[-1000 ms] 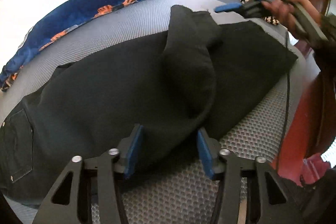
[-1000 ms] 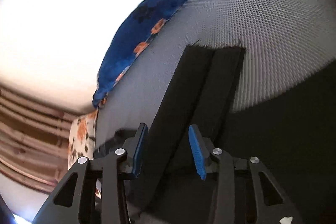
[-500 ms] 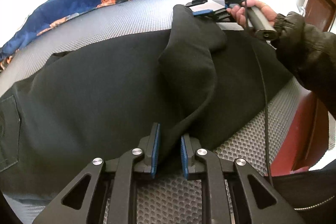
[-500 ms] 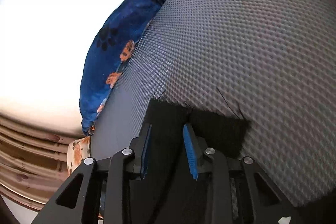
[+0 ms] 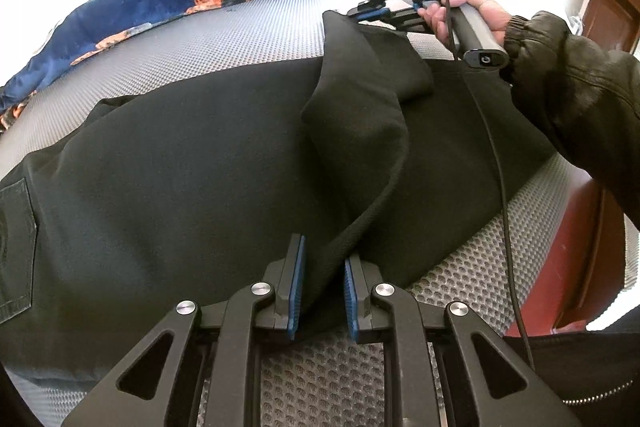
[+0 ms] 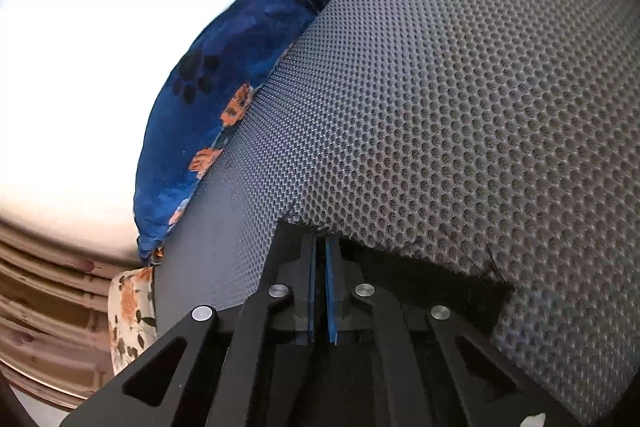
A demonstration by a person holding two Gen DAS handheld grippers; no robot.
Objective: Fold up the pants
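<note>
On the grey mat (image 5: 248,39) the black pants (image 5: 180,167) lay flat; left gripper (image 5: 322,291) clamped the near leg fold, right gripper (image 6: 320,291) had just pinched shut on the far hem, probably so both ends lift together.

Black fabric pants (image 5: 192,167) — plain. Grey honeycomb-textured foam mat (image 6: 460,107). Blue plush blanket (image 6: 224,87) — dark paw prints, orange patches. Grippers' pads blue.
</note>
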